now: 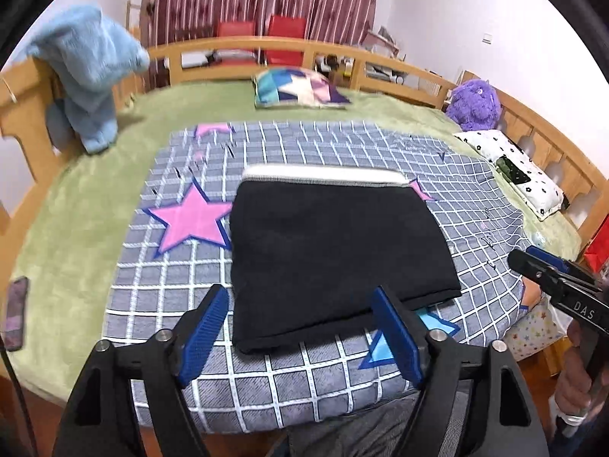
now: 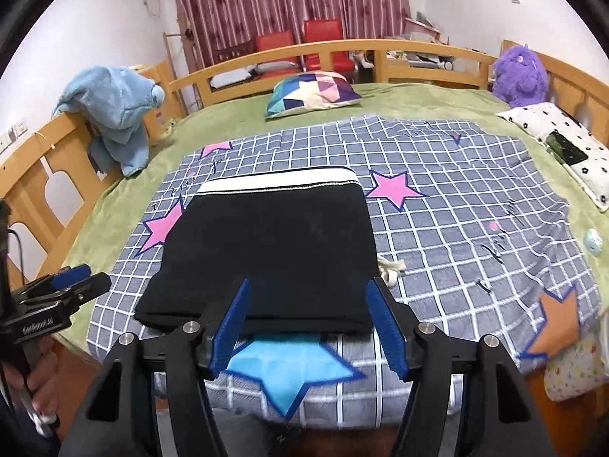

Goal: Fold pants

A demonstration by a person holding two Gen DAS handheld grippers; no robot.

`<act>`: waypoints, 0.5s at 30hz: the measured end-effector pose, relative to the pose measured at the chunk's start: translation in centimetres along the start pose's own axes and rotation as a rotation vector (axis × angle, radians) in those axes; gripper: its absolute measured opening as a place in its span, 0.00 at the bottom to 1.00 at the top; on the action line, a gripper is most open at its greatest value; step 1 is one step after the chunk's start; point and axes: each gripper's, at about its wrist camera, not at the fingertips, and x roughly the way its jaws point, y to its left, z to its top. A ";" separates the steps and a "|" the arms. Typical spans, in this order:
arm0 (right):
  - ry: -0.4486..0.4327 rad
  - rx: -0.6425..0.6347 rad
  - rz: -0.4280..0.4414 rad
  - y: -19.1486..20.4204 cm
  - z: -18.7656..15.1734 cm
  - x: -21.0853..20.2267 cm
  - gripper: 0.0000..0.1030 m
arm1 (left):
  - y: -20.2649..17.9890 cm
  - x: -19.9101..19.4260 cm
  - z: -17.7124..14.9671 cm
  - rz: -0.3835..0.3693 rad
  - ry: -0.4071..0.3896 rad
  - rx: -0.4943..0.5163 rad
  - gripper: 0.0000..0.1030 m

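The black pants (image 1: 335, 255) lie folded into a compact rectangle near the front edge of the checked blanket (image 1: 312, 377) on the bed — folding looks done. Left gripper (image 1: 304, 337) and right gripper (image 2: 310, 327) both gape empty — at most a final tidy remains

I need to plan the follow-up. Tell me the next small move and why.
Probably tuck in the white drawstring poking out at the right edge. The black pants already lie folded flat on the checked blanket, and both the left gripper and right gripper hang open and empty.
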 end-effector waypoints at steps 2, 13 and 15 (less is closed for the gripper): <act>-0.002 -0.022 -0.028 0.9 0.1 -1.4 0.61 | -1.0 -1.5 0.1 0.038 -0.030 0.011 0.83; -0.100 -0.045 -0.103 2.1 -0.9 -6.5 0.93 | -3.0 -4.9 -0.1 0.083 -0.068 -0.002 0.86; -0.104 -0.041 -0.102 1.9 -1.0 -6.7 0.93 | -3.2 -5.1 -0.2 0.094 -0.075 0.000 0.86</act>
